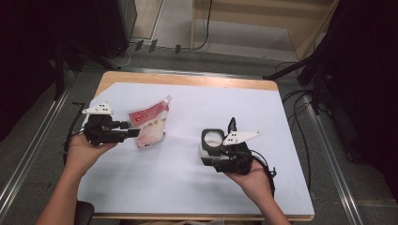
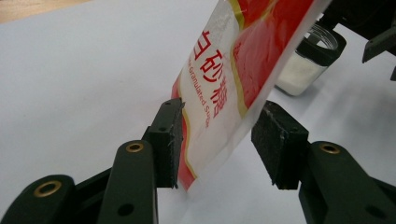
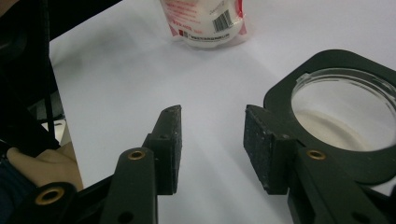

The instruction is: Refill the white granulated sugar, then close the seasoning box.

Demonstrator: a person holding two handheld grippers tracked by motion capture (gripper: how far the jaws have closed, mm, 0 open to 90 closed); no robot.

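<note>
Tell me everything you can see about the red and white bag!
The sugar bag is a soft, shiny plastic pouch, red and white with gold trim, red writing and a barcode near its bottom. White sugar fills its lower part. It stands tilted on the white table cover, its bottom resting there. It sits between the left gripper's fingers: one finger touches its edge, the other stands apart.

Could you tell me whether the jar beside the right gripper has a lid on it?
No, the jar stands open, its mouth showing white contents inside.
</note>
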